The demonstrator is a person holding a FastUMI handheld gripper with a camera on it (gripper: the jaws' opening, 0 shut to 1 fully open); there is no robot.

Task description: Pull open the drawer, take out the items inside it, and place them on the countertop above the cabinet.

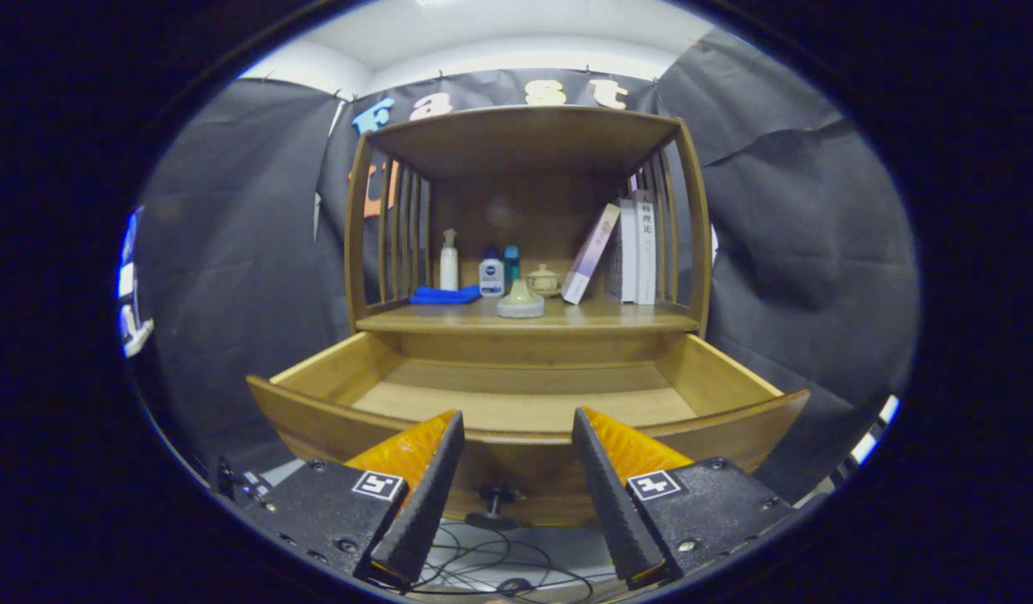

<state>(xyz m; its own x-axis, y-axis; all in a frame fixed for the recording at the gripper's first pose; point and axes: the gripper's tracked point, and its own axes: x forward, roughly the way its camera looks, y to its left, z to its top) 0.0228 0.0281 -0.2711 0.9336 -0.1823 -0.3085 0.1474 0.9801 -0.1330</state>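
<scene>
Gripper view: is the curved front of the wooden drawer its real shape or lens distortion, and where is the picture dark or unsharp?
Gripper view: the fisheye likely bows the open wooden drawer and cabinet posts; soft overhead light leaves the shelf back dim behind the white pump bottle; the open gripper, fingers apart before the drawer front, looks sharp.

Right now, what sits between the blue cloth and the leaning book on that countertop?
In the gripper view, between the blue cloth and leaning book: a lotion bottle, teal container, lidded jar and pale cone-shaped piece.
</scene>
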